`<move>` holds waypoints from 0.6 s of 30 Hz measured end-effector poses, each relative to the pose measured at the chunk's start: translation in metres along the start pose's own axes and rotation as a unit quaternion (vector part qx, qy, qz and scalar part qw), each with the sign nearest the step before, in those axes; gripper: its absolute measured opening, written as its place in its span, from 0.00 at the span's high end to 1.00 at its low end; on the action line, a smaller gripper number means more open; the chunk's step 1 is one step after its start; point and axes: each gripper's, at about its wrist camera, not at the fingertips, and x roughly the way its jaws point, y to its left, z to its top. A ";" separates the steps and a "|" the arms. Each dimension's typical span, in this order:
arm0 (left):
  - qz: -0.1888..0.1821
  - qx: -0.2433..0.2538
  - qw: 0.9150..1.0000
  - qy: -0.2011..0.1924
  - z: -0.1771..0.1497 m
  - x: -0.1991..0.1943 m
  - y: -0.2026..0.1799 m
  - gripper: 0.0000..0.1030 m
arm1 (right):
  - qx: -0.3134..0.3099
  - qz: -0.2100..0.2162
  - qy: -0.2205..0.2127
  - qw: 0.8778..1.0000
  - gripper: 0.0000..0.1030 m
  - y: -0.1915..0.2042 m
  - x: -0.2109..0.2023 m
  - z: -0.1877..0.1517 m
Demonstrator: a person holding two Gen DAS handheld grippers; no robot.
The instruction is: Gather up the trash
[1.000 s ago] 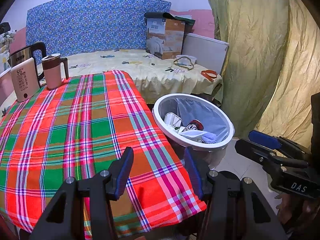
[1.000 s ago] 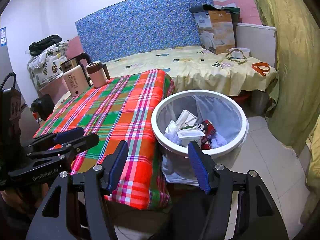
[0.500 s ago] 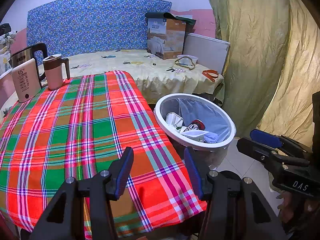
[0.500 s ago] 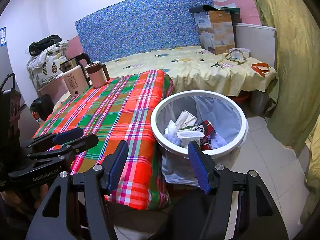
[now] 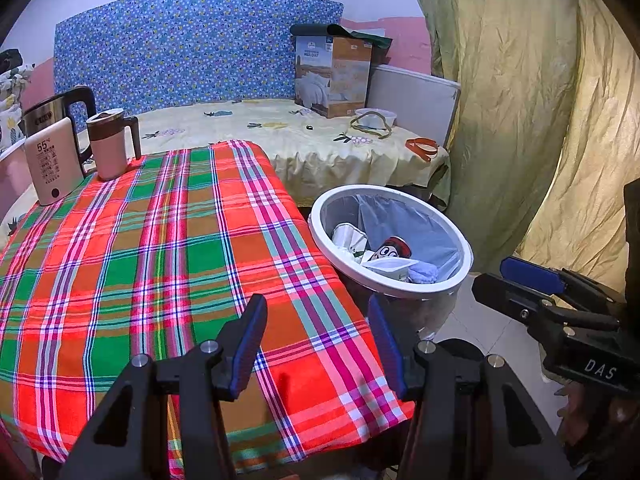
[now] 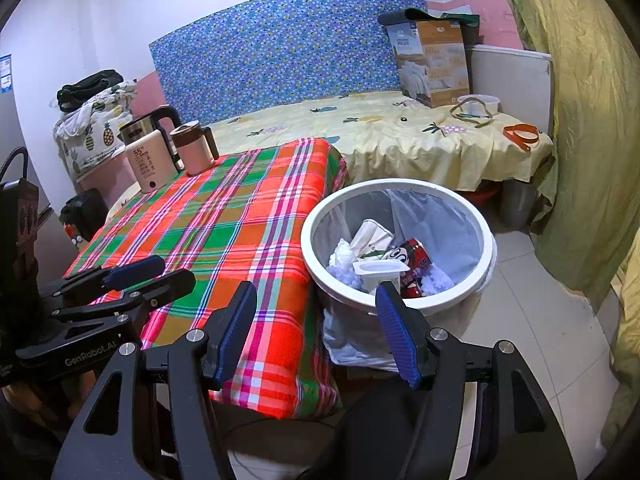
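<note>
Nothing has moved: both grippers hover tilted downward, jaws apart.

Room was evenly, fairly brightly lit; curtain glowed warm at right. Shadows were soft. Focus was sharp throughout. Fisheye bent headboard; corners went black. No motion blur showed.
</note>
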 end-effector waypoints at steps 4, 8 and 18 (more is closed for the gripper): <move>0.003 0.000 1.000 0.002 -0.002 0.001 -0.001 0.47 | 0.000 0.000 0.000 1.000 0.38 0.000 0.000 0.000; 0.004 0.000 1.000 0.004 -0.002 0.001 -0.001 0.47 | 0.000 0.000 0.000 1.000 0.38 -0.001 0.000 0.000; 0.021 0.001 1.000 0.004 -0.002 0.004 -0.001 0.47 | 0.000 -0.001 0.002 1.000 0.38 -0.001 0.001 -0.001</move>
